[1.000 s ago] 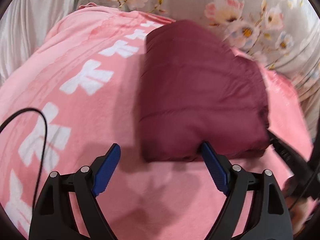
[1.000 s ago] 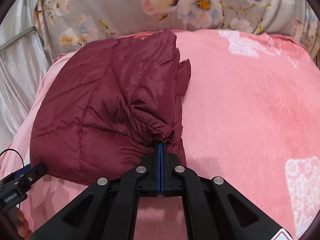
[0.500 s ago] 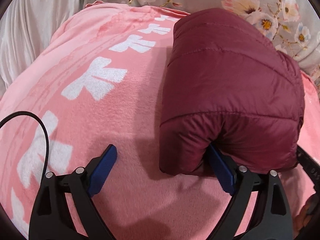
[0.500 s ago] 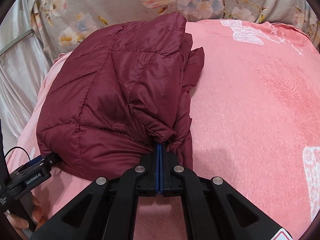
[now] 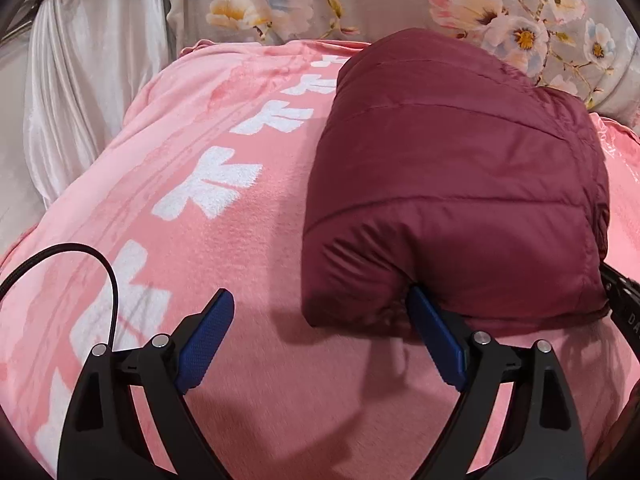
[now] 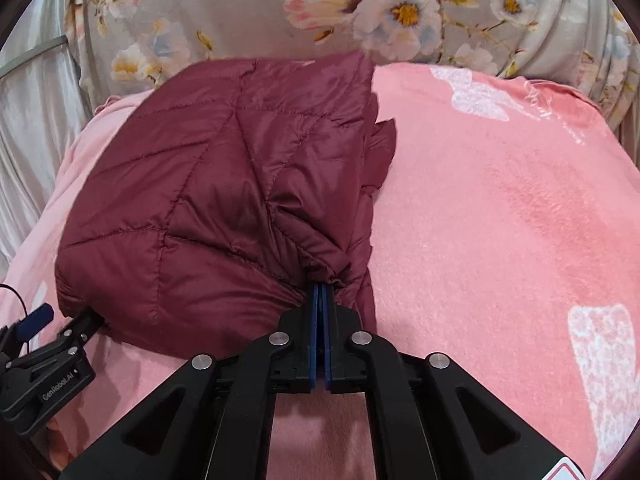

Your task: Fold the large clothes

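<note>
A maroon quilted jacket lies folded into a thick bundle on a pink blanket. My left gripper stands open at the bundle's near left corner. Its right finger is tucked under the jacket's near edge, and its left finger hovers over bare blanket. In the right wrist view the jacket fills the left half. My right gripper pinches the gathered hem at the bundle's near right corner. Its jaws are opening by a sliver, with the fabric still between the pad tips.
Floral grey bedding rises behind the blanket, with a pale satin curtain at the far left. A black cable loops over the blanket by the left gripper. The other gripper's body shows at the lower left of the right wrist view.
My left gripper has closed in on the bundle, and its right finger now sits under the near edge. A thin gap has appeared between the right gripper's pads.
</note>
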### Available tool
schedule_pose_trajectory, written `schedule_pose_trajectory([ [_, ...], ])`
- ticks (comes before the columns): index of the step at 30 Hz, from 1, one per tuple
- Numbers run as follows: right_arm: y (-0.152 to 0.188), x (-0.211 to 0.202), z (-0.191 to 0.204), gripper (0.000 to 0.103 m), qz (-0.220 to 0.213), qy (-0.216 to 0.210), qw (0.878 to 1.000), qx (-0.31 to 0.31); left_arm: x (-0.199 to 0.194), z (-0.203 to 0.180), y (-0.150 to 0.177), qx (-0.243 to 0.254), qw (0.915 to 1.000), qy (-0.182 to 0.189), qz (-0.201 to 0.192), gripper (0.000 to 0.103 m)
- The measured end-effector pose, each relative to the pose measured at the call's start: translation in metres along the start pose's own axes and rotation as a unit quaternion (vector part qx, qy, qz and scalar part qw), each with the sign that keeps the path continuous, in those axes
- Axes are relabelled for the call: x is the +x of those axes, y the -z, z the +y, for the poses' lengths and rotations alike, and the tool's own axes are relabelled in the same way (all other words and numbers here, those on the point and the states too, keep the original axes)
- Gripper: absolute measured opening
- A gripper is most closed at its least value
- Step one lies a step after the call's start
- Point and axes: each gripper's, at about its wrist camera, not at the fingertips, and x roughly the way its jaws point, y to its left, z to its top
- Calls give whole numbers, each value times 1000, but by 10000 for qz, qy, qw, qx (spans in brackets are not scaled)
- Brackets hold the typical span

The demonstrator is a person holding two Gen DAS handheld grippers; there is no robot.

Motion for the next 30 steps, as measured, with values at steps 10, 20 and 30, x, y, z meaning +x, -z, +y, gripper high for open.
schedule_pose_trajectory([
  [10,50,-54,-1,53,-213,355,9986,-325,-43,-15,36,-177,9993,290,-177,92],
  [20,53,-57,-10,58,-306,434,9984,-172,-63,-32,50,-16,9984,162,-548,93],
  [30,55,-57,1,60,-316,640,9966,-421,-61,-37,53,75,9985,85,-542,93],
])
